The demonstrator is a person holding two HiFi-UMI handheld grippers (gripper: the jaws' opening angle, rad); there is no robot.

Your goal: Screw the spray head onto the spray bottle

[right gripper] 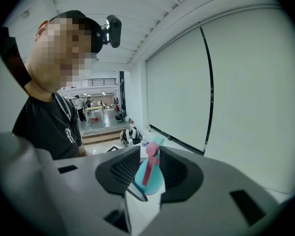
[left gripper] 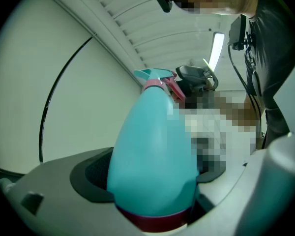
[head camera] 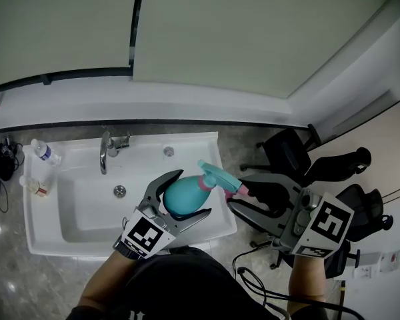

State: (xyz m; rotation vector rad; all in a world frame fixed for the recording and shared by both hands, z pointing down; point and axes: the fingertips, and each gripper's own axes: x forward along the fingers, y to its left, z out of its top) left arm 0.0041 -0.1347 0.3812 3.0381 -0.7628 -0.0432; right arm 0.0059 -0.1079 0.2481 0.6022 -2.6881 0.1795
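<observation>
A teal spray bottle (head camera: 183,195) lies on its side above the sink, with my left gripper (head camera: 193,193) shut on its body. In the left gripper view the bottle (left gripper: 152,156) fills the space between the pads, which press on its sides. Its teal spray head (head camera: 217,174) with a pink collar and pink trigger (head camera: 239,189) sits on the neck and points right. My right gripper (head camera: 237,192) stands open, its fingertips either side of the trigger's end. In the right gripper view the trigger (right gripper: 148,168) shows in the gap, clear of the left pad.
A white sink (head camera: 47,242) with a chrome faucet (head camera: 110,149) lies below the left gripper. A water bottle (head camera: 47,153) and a small bottle (head camera: 37,187) stand on its left rim. Black office chairs (head camera: 287,153) stand to the right, with cables on the floor.
</observation>
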